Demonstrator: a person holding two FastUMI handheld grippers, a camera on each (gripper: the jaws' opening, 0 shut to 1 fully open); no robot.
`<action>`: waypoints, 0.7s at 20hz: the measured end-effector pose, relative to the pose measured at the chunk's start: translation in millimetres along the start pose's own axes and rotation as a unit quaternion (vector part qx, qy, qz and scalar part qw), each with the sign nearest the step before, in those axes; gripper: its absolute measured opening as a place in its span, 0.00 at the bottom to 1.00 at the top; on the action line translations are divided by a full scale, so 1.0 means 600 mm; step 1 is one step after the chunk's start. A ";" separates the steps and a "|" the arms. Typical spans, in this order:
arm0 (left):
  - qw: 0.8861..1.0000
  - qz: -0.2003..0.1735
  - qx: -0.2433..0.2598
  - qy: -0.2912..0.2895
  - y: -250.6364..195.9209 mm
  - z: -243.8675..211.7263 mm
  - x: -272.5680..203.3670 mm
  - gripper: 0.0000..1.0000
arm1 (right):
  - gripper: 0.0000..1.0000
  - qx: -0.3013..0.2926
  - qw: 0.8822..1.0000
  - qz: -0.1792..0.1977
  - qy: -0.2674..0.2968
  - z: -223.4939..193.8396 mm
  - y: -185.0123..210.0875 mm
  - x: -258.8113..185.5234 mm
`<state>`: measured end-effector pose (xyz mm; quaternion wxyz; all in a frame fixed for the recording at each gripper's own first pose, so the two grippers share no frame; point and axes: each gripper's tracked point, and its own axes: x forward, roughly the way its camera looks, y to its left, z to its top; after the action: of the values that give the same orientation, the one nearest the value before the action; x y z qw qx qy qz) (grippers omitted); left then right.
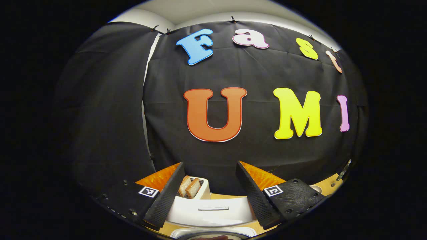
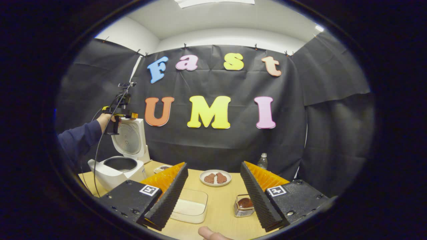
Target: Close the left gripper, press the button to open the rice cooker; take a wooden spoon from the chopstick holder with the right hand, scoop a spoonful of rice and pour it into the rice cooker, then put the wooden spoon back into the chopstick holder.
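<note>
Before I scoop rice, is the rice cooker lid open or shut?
Open: the rice cooker lid stands raised, the inner pot exposed.

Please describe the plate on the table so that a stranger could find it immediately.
Start at the wooden table before the black cloth wall. Near its far edge, left of a water bottle, lies the round white plate. It alone carries two brown food pieces.

a staged kitchen corner inside a booth: black cloth (image 2: 217,143) pinned across white walls, a wooden table (image 2: 220,203) carrying a white rice cooker (image 2: 116,170) at its left edge, a toaster (image 1: 196,190), a plate of food (image 2: 215,177) near the back edge.
</note>
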<state>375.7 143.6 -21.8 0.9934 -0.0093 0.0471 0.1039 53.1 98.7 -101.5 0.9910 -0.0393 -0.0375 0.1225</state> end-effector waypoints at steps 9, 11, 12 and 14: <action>0.999 0.018 0.004 0.044 0.002 -0.040 -0.097 0.99 | 1.00 0.033 0.998 0.050 -0.015 -0.018 0.029 -0.121; 0.998 0.023 0.003 0.055 0.001 -0.055 -0.128 0.98 | 0.99 0.031 0.998 0.047 -0.016 -0.019 0.029 -0.142; 0.998 0.025 0.003 0.061 0.000 -0.065 -0.142 0.98 | 1.00 0.034 0.998 0.048 -0.017 -0.018 0.030 -0.153; 0.997 0.015 0.004 0.078 -0.014 -0.093 -0.166 0.98 | 1.00 0.042 0.998 0.047 -0.022 -0.012 0.026 -0.173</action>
<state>275.3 113.4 -67.6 0.9850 -0.0127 0.1253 0.1179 -50.3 87.8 -117.1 0.9839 0.0037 -0.0522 0.1711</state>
